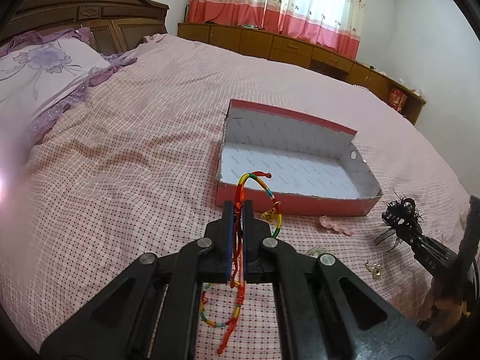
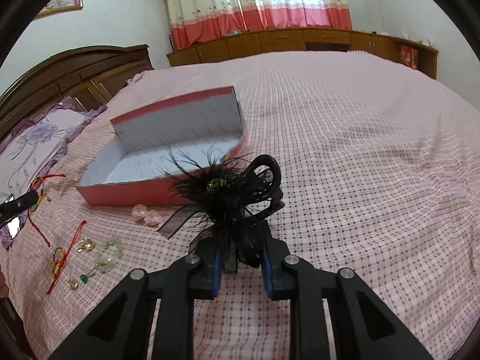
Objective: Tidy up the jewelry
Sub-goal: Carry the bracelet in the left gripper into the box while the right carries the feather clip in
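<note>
An open pink box (image 1: 294,202) with a white inside stands on the bed; it also shows in the right wrist view (image 2: 126,193). My left gripper (image 1: 238,207) is shut on a rainbow cord bracelet (image 1: 255,180) with a gold charm, held just in front of the box's near wall. My right gripper (image 2: 241,240) is shut on a black feather hair clip (image 2: 231,192), held above the bed to the right of the box. The clip also shows in the left wrist view (image 1: 400,214).
More jewelry lies on the pink checked bedspread (image 2: 360,180): a second rainbow bracelet (image 1: 222,315), a pink crystal piece (image 2: 147,214), clear and gold pieces (image 2: 105,252), a green-stone ring (image 2: 84,278). A purple pillow (image 1: 39,72) lies left. Wooden cabinets (image 1: 285,45) run behind.
</note>
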Demonstrator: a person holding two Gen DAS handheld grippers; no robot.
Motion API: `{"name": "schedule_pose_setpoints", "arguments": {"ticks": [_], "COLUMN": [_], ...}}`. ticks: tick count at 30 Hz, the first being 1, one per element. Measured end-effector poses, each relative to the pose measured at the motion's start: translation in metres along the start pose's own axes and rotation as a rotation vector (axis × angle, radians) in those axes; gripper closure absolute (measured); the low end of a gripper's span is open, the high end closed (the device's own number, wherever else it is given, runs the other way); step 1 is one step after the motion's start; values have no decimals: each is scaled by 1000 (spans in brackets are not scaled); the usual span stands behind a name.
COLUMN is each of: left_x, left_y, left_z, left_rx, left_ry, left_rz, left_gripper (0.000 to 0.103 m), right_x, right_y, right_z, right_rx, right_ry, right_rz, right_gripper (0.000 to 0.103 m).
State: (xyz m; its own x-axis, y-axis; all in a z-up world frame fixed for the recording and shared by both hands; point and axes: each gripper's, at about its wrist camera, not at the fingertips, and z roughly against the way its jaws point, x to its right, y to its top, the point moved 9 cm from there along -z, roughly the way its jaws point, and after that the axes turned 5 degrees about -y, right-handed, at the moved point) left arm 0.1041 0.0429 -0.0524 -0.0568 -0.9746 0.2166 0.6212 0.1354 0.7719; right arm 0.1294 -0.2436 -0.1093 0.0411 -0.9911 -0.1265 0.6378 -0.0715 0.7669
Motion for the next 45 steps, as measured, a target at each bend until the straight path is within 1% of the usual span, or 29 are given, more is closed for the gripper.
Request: {"name": "schedule_pose_setpoints", "arguments": {"ticks": [6,9,10,11,12,16,19,25,33,42,45], "left_x": [8,10,11,12,13,16,21,31,39,42,40], "left_y": [9,17,19,22,26,35,39,45,63,86,90], "left_z": [8,11,11,11,11,10,7,-4,-30,-71,-92], "left_rx": [36,63,68,74,80,101,104,108,126,139,121], "left_ry": [-12,-4,-5,-8,-12,-21,-32,-46,-46,-36,-27], "left_rz": [-12,-28,-30,-31,-29,-28,-34,-51,-71,-75,-70], "left_gripper": [103,103,103,103,103,103,103,103,103,103,103], "right_x": [-13,-19,-21,-22,-24,-31,-37,-47,-61,-71,-72], "right_y": [12,22,27,30,35,49,56,62,82,105,109], "right_z": [24,36,40,43,46,50,49,39,16,-22,-37], "right_rx": [51,84,99,108,118,139,155,147,149,138,122], "right_ry": [23,33,36,39,43,54,46,58,67,64,62], "right_rz": [0,1,-1,-3,-5,-11,18,48,71,88,87], "right_gripper": [81,82,83,87,89,90,90,90,90,90,90]}}
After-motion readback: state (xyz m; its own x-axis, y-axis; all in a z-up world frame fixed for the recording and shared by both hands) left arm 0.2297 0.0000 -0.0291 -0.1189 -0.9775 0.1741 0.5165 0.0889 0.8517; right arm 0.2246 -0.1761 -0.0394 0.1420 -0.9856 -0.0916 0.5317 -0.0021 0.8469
